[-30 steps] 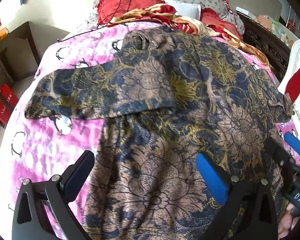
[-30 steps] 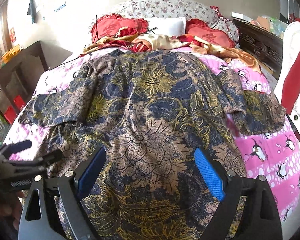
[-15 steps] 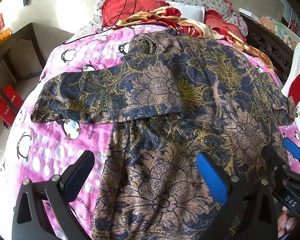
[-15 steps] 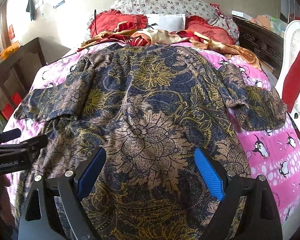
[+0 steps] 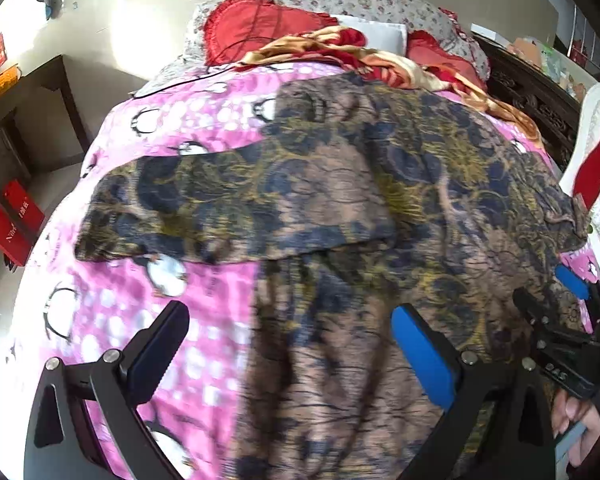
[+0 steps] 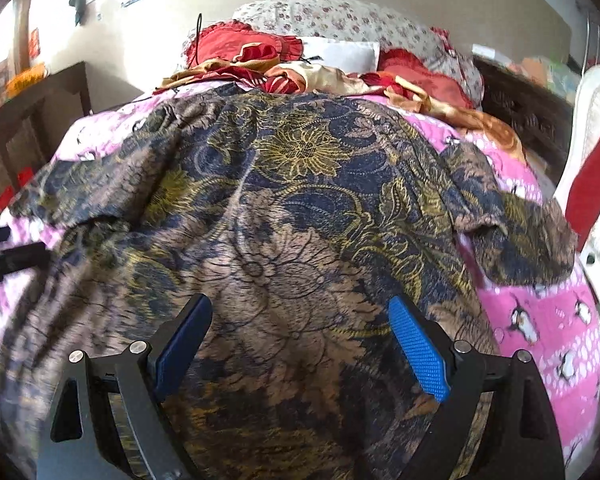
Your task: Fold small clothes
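Two wide-open grippers, left gripper (image 5: 288,344) and right gripper (image 6: 300,334), above spread floral-patterned brown-navy garment (image 6: 300,208).

Left claw (image 5: 288,344) gapes wide, fingers spread and holding nothing; right claw (image 6: 300,340) gapes equally wide, likewise holding nothing

Little can be read here. In the left wrist view, the red boxes (image 5: 14,220) on the floor beside the bed carry pale lettering, of which only a cursive "N" start on the lower one shows; the rest is too small. The right gripper (image 5: 572,312), seen at that view's edge, bears white letters that look like "DAS" on its black body, partly blurred.
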